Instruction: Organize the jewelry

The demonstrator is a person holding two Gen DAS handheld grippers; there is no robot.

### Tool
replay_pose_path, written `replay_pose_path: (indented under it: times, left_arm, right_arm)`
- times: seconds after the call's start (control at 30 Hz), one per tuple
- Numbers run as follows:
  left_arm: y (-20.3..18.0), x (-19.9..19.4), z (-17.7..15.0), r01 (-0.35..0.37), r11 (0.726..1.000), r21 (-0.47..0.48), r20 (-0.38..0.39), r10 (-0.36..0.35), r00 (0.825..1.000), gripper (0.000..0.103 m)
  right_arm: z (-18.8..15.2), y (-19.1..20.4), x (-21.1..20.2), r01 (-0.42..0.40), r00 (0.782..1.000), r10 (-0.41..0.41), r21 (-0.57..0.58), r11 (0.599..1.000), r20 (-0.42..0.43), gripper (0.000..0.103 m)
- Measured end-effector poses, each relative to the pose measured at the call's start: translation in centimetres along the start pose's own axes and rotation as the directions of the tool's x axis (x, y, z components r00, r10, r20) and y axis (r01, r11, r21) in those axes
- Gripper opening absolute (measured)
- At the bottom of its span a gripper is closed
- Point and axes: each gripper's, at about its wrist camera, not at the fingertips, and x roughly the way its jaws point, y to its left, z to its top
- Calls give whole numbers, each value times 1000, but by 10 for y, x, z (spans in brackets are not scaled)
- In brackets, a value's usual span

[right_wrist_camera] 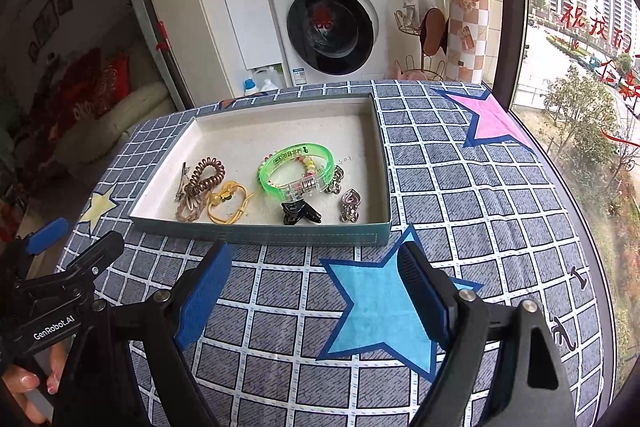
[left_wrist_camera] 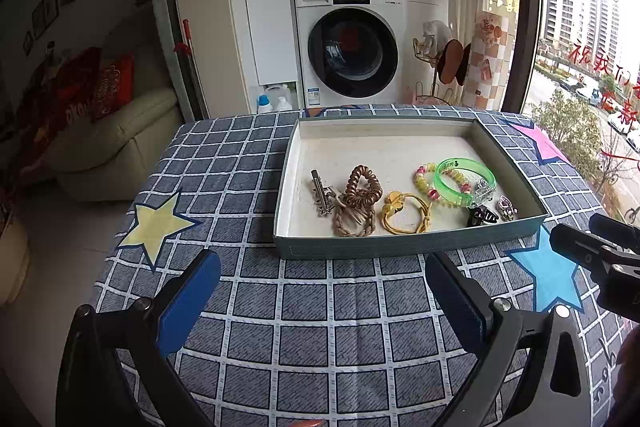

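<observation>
Grey-blue checked cloth (left_wrist_camera: pixel 304 327), woven and white-lined, printed with a yellow star (left_wrist_camera: pixel 158 227) and a cyan star (left_wrist_camera: pixel 550 273), covers the table; behind it a white stacked washer (left_wrist_camera: pixel 352 43) with round dark door, a cream sofa (left_wrist_camera: pixel 116 143) at left, a window (left_wrist_camera: pixel 592 27) at right with tower blocks outside. Left wrist view: shallow rectangular cardboard tray (left_wrist_camera: pixel 400 247), teal outer wall, off-white speckled floor, holding along its near side a metal clip (left_wrist_camera: pixel 322 193), a brown coiled hair tie (left_wrist_camera: pixel 362 187) lying on a braided tan band (left_wrist_camera: pixel 354 221), a yellow elastic tie (left_wrist_camera: pixel 406 213), a pastel bead bracelet (left_wrist_camera: pixel 426 179), a translucent green bangle (left_wrist_camera: pixel 466 179), a black claw clip (left_wrist_camera: pixel 482 215) and a small silver ornament (left_wrist_camera: pixel 507 207). Left gripper (left_wrist_camera: pixel 322 283) hangs over the cloth short of the tray, blue ribbed pads spread wide, nothing between them. Right wrist view: same tray (right_wrist_camera: pixel 280 237), the bangle (right_wrist_camera: pixel 298 171) near its middle, claw clip (right_wrist_camera: pixel 300 213) and ornament (right_wrist_camera: pixel 350 205) toward the near right corner, coiled tie (right_wrist_camera: pixel 206 177) and yellow tie (right_wrist_camera: pixel 230 205) toward the near left. Right gripper (right_wrist_camera: pixel 316 289) poised above a cyan star (right_wrist_camera: pixel 380 307), pads parted wide and empty. A pink star (right_wrist_camera: pixel 492 123) lies beyond; fingers (right_wrist_camera: pixel 24 383) with painted nails grip the left tool at lower left
</observation>
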Motion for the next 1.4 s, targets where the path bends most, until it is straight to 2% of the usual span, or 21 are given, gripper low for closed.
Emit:
replay_pose_path:
  times: [0.5,0.97,1.4]
  left_arm:
    - [6,-25,-14,-6,1000,-15,42,6,999,103]
    - [4,-31,-14,-14,1000,-26,56,15,998,103]
    - [2,-37,-16,-20,999,-26,75,22,997,103]
  right_arm:
    - [-15,26,-23,48,998,-45,-52,998,54,87]
    - [-14,35,-38,157,978,-145,-72,985,148,87]
    - [-17,38,-43,147,978,-133,-77,986,159,87]
